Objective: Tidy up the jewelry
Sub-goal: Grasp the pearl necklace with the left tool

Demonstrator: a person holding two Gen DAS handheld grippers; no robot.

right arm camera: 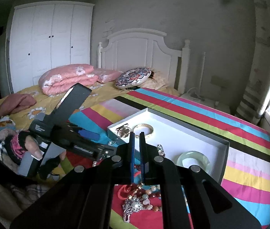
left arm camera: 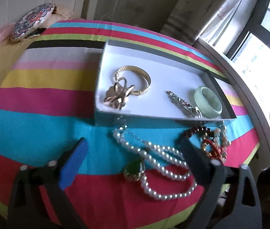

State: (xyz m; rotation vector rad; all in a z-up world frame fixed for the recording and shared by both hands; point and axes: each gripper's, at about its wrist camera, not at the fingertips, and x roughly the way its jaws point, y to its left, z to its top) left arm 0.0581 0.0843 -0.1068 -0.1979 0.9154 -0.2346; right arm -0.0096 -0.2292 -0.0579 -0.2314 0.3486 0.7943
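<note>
A white box [left arm camera: 135, 57] [right arm camera: 201, 133] lies on the striped cloth. It holds a gold bangle [left arm camera: 144, 80] [right arm camera: 146, 128], gold flower pieces [left arm camera: 115, 95], a silver chain [left arm camera: 184, 103] and a green jade bangle [left arm camera: 208, 101] [right arm camera: 194, 159]. In front of the box lie a pearl necklace [left arm camera: 161, 162] with a green pendant [left arm camera: 133, 170] and bead bracelets [left arm camera: 213, 143]. My left gripper [left arm camera: 133, 148] is open, low over the pearls. My right gripper [right arm camera: 137, 135] is nearly shut and empty, above a silver brooch [right arm camera: 133, 206] and beads [right arm camera: 150, 192].
The striped cloth [left arm camera: 39, 99] covers a bed with a yellow sheet [right arm camera: 45, 103], pink quilt [right arm camera: 68, 78] and patterned cushion [right arm camera: 133, 77]. A window [left arm camera: 264, 61] is at the right. The hand holding the left gripper [right arm camera: 32, 148] shows in the right wrist view.
</note>
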